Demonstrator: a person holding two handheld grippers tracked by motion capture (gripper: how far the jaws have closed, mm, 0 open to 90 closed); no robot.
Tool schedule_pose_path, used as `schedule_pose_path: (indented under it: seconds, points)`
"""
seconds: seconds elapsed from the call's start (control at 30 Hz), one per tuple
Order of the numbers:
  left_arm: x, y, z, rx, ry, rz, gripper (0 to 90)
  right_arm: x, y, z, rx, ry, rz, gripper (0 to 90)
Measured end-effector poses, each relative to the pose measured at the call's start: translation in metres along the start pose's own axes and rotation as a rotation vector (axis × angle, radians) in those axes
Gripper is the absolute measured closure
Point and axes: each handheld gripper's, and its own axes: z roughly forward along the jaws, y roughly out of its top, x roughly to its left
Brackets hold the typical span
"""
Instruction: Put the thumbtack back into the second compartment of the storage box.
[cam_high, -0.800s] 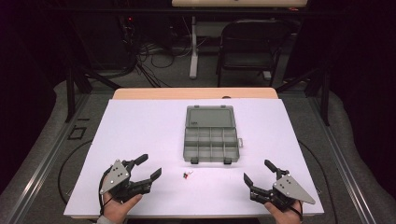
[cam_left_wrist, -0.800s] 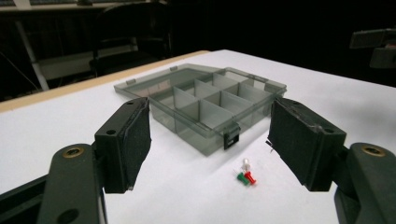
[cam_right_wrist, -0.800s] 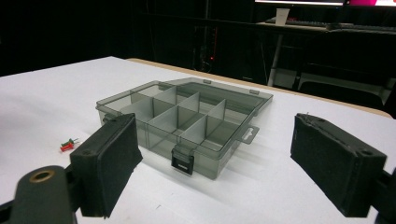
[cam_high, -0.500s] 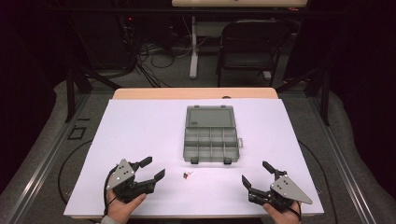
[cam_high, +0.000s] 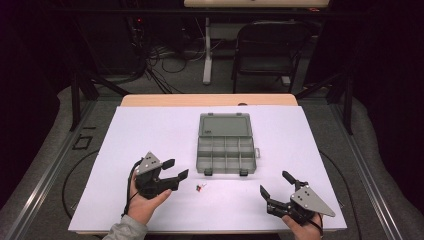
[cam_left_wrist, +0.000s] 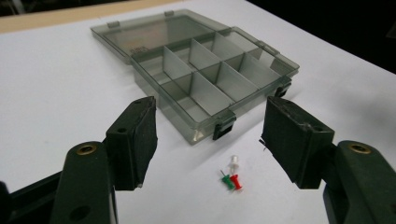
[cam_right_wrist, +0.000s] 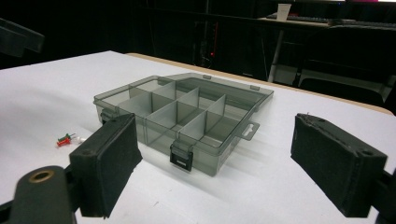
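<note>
A white table (cam_high: 150, 130) is set in a dark room, with an open grey compartment box (cam_high: 225, 150) laid mid-table. Three pushpins (cam_high: 200, 187) are seen just in front of it. The left gripper (cam_high: 175, 170) is held spread wide near the pins, and the right gripper (cam_high: 275, 184) is spread empty too.

The box (cam_left_wrist: 201, 70) is smoky translucent glossy plastic with black latches, the sheet (cam_high: 150, 130) under it matt white and smooth over a wood tabletop (cam_high: 210, 100) showing at 12 o'clock, and the jaws' pads (cam_right_wrist: 338, 163) look like rough matt black foam.
</note>
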Motion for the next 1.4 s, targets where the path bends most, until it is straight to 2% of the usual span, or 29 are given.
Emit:
schedule_pose_path:
  seconds: [0.03, 0.1, 0.37, 0.43, 0.47, 0.5, 0.57, 0.9, 1.17, 1.4]
  points:
    - [-0.002, 0.001, 0.004, 0.016, 0.014, -0.007, 34.7, 0.000, 0.000, 0.001, -0.001, 0.000, -0.001, 14.5]
    - [-0.004, 0.000, 0.011, 0.054, 0.014, -0.007, 34.8, 0.000, 0.000, 0.003, 0.004, 0.012, -0.005, 14.5]
    - [-0.005, -0.016, 0.020, 0.100, 0.010, -0.004, 49.8, 0.001, 0.000, 0.004, 0.010, 0.018, -0.006, 14.5]
    - [-0.004, -0.020, 0.023, 0.128, 0.008, 0.008, 52.3, 0.001, 0.000, 0.004, 0.010, 0.019, -0.004, 14.5]
    - [-0.004, -0.020, 0.023, 0.128, 0.008, 0.008, 53.5, 0.001, 0.000, 0.004, 0.010, 0.019, -0.004, 14.5]
    - [-0.004, -0.024, 0.027, 0.155, -0.007, 0.003, 55.4, 0.001, 0.000, 0.005, 0.013, 0.024, -0.008, 14.5]
    - [-0.004, -0.027, 0.030, 0.171, -0.009, 0.008, 57.7, 0.001, 0.000, 0.005, 0.014, 0.026, -0.010, 14.5]
    - [-0.011, -0.037, 0.046, 0.211, -0.045, 0.006, 74.4, -0.001, 0.000, 0.004, 0.014, 0.025, 0.006, 14.5]
    - [-0.010, -0.043, 0.058, 0.228, -0.050, -0.027, 74.5, -0.002, 0.000, 0.004, 0.015, 0.029, 0.005, 14.5]
    - [-0.011, -0.043, 0.061, 0.222, -0.049, -0.030, 74.4, -0.003, -0.001, 0.004, 0.018, 0.030, 0.007, 14.5]
